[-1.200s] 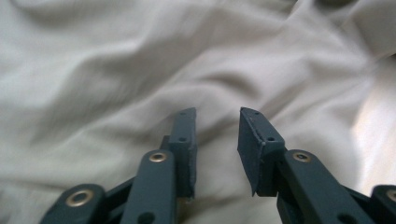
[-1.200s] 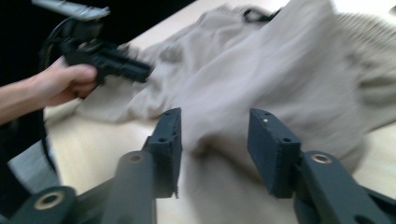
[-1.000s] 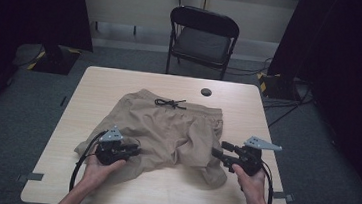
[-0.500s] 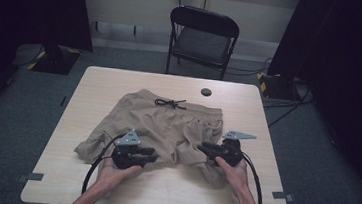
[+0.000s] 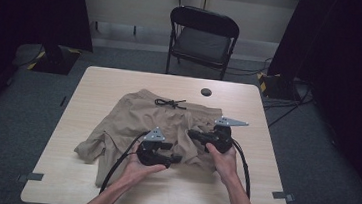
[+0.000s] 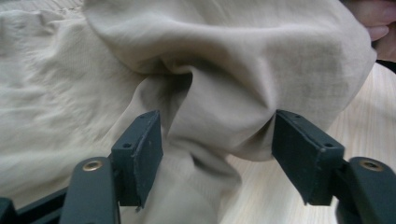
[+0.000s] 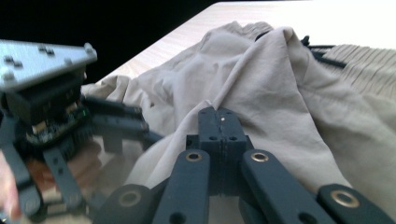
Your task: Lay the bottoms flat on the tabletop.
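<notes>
Your right claw [image 7: 219, 123] pinches a fold of the shorts [image 5: 132, 122] (mid-worktop [image 5: 261, 190], toward its near edge) to lift it, while your left claw [image 6: 217, 149], just opened, stands spread around bunched fabric.

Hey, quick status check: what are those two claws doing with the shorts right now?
Left claw open, jaws just widened, fabric bunched between them. Right claw shut, pinching a fold of the tan shorts. Shorts rumpled on the table. Nothing in the way.

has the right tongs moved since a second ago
Yes. The right tongs have shifted left, away from the table's right edge toward its middle, over the tan shorts.
</notes>
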The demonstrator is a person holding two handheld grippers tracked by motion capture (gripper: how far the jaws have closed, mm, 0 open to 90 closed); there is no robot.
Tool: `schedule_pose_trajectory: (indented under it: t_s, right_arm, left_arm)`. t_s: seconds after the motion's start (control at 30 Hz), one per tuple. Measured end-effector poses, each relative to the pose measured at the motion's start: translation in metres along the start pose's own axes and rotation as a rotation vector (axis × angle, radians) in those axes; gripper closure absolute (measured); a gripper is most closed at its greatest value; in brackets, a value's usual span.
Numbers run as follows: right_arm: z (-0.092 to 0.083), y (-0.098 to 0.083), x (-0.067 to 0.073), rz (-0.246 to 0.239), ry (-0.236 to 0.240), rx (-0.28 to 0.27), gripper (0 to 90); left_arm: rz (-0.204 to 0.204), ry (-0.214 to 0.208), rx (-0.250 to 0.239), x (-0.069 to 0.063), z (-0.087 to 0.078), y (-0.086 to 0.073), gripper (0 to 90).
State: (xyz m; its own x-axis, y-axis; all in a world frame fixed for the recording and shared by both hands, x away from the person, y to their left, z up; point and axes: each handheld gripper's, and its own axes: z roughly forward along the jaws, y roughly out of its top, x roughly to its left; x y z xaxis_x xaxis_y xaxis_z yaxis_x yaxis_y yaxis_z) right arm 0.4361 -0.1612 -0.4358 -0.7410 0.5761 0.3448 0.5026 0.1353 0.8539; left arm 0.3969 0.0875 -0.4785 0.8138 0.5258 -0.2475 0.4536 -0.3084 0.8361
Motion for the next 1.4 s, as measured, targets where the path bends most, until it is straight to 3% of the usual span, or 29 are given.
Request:
schedule_pose_trajectory:
  t_s: [0.1,0.17,0.27,0.33,0.4,0.43,0.53,0.6,0.73,0.87,1.0,1.13,1.23,1.3,1.37,1.4]
  right_arm:
    - [0.002,0.005,-0.004,-0.003,-0.039,-0.003,90.0]
    - [0.002,0.007,-0.011,0.020,-0.053,-0.014,90.0]
    - [0.006,0.009,-0.018,0.038,-0.060,-0.015,90.0]
    - [0.009,0.008,-0.020,0.037,-0.069,-0.011,90.0]
    - [0.011,0.007,-0.022,0.032,-0.079,-0.001,89.2]
    - [0.011,0.006,-0.024,0.033,-0.084,0.008,82.5]
    - [0.006,0.004,-0.026,0.032,-0.112,0.025,64.7]
    - [0.000,0.001,-0.023,0.024,-0.122,0.023,55.3]
    - [-0.021,-0.012,-0.016,0.022,-0.119,-0.003,46.8]
    - [-0.036,-0.030,-0.009,0.016,-0.090,-0.008,38.2]
    - [-0.032,-0.044,-0.002,-0.015,-0.093,0.028,30.0]
    - [-0.020,-0.041,0.004,-0.073,-0.103,0.049,22.4]
    - [-0.011,-0.038,0.007,-0.100,-0.108,0.073,23.3]
    - [-0.004,-0.039,0.007,-0.113,-0.117,0.105,28.4]
    - [0.003,-0.041,0.006,-0.127,-0.150,0.152,44.7]
    - [0.006,-0.043,0.004,-0.129,-0.142,0.167,54.7]
  left_arm:
    - [-0.010,-0.021,-0.002,-0.004,0.001,-0.001,31.7]
    - [-0.010,-0.030,-0.014,-0.005,0.002,0.001,32.0]
    - [-0.011,-0.001,-0.002,-0.004,0.008,0.004,36.3]
    - [-0.023,0.016,-0.009,0.001,0.011,0.006,63.8]
    - [-0.031,0.033,-0.006,0.007,0.012,0.008,85.1]
    - [-0.040,0.044,0.002,0.012,0.011,0.011,88.1]
    - [-0.075,0.073,-0.010,0.023,0.008,0.014,88.7]
    - [-0.077,0.089,0.004,0.031,0.005,0.015,88.8]
    - [-0.105,0.124,0.020,0.044,0.002,0.013,88.7]
    - [-0.170,0.140,0.010,0.057,0.002,0.006,88.6]
    - [-0.210,0.144,0.020,0.064,0.004,0.004,88.4]
    - [-0.226,0.146,0.026,0.067,0.007,0.004,88.2]
    - [-0.249,0.140,0.021,0.070,0.006,0.002,88.0]
    - [-0.244,0.137,0.015,0.070,0.006,0.002,87.8]
    - [-0.236,0.135,0.017,0.068,0.005,0.003,87.3]
    - [-0.231,0.133,0.010,0.067,0.004,0.003,86.9]
